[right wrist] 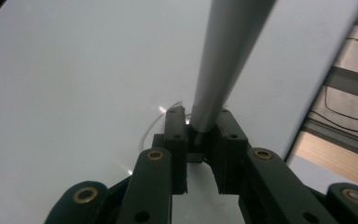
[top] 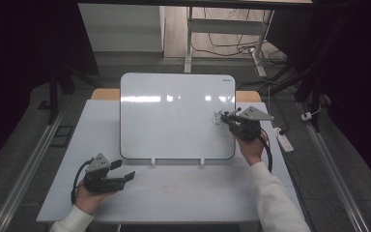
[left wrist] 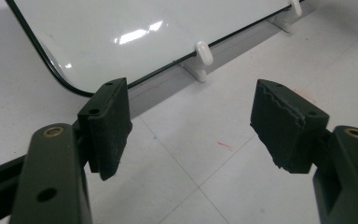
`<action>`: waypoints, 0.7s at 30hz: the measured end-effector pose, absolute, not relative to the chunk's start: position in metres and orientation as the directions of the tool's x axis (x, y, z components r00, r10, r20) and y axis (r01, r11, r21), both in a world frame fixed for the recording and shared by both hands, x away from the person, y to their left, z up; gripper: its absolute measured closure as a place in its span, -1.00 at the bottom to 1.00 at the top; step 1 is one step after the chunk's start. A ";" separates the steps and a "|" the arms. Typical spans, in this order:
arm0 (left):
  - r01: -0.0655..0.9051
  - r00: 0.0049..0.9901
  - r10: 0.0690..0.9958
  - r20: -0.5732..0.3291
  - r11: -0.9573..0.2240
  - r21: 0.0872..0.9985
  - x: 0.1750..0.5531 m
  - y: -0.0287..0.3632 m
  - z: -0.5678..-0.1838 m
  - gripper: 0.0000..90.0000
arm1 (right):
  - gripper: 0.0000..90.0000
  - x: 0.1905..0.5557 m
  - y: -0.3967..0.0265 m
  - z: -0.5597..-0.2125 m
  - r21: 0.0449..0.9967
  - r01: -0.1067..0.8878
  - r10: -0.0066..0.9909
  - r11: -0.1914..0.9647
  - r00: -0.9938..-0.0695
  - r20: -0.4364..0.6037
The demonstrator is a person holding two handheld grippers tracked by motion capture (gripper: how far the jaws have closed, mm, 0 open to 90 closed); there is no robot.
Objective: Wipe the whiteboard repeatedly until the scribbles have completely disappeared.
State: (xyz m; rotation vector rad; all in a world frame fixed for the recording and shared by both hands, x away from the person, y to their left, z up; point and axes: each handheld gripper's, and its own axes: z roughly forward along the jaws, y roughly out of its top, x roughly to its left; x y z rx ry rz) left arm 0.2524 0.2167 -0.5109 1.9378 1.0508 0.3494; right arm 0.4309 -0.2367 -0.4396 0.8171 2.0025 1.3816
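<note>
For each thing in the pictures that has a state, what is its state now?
whiteboard: propped tilted on two white clips, faint scribble near its right edge.
marker: clamped, at the whiteboard.
right gripper: shut on the marker.
left gripper: open, empty, over the table.

The grey pen (right wrist: 223, 60) runs out past the top edge of the right gripper view, its tip out of sight, and the scribble (top: 217, 117) on the whiteboard (top: 174, 121) beside it is too small to read.
</note>
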 end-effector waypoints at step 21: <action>0.538 0.603 0.782 -0.156 -0.254 0.804 0.255 0.217 -0.511 -0.34 | 0.73 0.414 -0.220 -0.455 0.935 0.144 0.707 0.323 -0.693 -0.138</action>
